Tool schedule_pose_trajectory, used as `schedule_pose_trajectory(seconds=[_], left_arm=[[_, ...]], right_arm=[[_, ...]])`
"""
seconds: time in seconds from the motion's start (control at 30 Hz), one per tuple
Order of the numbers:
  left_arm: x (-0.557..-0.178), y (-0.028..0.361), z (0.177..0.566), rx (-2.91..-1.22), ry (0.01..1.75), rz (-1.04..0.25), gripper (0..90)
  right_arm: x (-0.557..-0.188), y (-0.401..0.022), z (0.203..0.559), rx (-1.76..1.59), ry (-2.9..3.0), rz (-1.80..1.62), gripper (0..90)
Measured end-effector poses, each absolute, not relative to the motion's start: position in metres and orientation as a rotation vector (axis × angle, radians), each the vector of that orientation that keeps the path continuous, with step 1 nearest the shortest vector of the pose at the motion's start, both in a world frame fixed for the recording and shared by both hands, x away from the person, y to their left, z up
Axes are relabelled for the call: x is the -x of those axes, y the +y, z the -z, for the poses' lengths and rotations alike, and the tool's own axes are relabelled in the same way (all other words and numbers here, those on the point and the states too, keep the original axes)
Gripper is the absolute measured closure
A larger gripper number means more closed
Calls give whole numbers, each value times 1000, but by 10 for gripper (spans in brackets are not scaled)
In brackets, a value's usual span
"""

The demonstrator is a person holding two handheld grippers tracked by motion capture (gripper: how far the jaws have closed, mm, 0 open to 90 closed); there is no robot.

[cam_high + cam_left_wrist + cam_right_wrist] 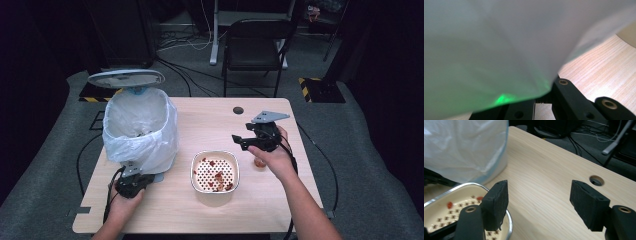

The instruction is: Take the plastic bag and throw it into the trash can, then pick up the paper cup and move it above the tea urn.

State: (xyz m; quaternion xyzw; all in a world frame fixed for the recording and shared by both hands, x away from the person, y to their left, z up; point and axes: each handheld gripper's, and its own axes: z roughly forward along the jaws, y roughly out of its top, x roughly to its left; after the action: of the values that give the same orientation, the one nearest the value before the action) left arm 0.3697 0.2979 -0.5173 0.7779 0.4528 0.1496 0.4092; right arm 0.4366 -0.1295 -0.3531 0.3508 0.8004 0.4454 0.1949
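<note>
From where I stand, the work concerns the steel bowl [215, 171] with its perforated cream insert, sitting near the middle of the counter [210, 125], at about five o'clock from the lined waste bin [141, 127]. Reddish scraps [218, 176] lie scattered on the insert. I judge the bowl stiff and fairly light, its polished rim slippery, so a pinch across the rim wall on the side nearest the right gripper [246, 140] would seem the surest hold; the scraps are loose and would slide if it tips. The bowl is a rounded square, mouth straight up, with no real long axis.

The right gripper hovers at about two o'clock from the bowl, its jaws parted with nothing between them; in the right gripper view one pad [496, 202] hangs above the bowl's rim [509, 220]. A small orange-brown piece [259, 162] lies on the counter just by that hand.

The left gripper [134, 181] sits at the bin's foot at six o'clock, jaws clenched, seemingly on the thin white bag liner [499, 50], which is soft and would tear easily. The bin's lid [126, 78] stands open.
</note>
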Motion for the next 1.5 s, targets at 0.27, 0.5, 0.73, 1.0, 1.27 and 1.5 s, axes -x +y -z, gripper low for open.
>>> schedule_pose_trajectory(seconds=[0.27,0.5,0.73,1.0,1.27,1.5], left_arm=[[-370,298,517,-1957,1141,-375,900],[-370,298,517,-1956,1142,-373,900],[-370,299,517,-1956,1141,-375,900],[-370,299,517,-1954,1143,-375,900],[-370,298,518,-1953,1143,-370,900],[-370,298,518,-1947,1141,-368,900]], right_arm=[[-441,-160,379,-1080,2184,-1199,194],[-444,-175,400,-1144,2166,-1165,147],[-445,-186,420,-1192,2152,-1141,140],[-443,-191,441,-1223,2143,-1094,132],[-443,-191,447,-1217,2129,-1079,142],[-439,-193,439,-1206,2089,-1107,125]])
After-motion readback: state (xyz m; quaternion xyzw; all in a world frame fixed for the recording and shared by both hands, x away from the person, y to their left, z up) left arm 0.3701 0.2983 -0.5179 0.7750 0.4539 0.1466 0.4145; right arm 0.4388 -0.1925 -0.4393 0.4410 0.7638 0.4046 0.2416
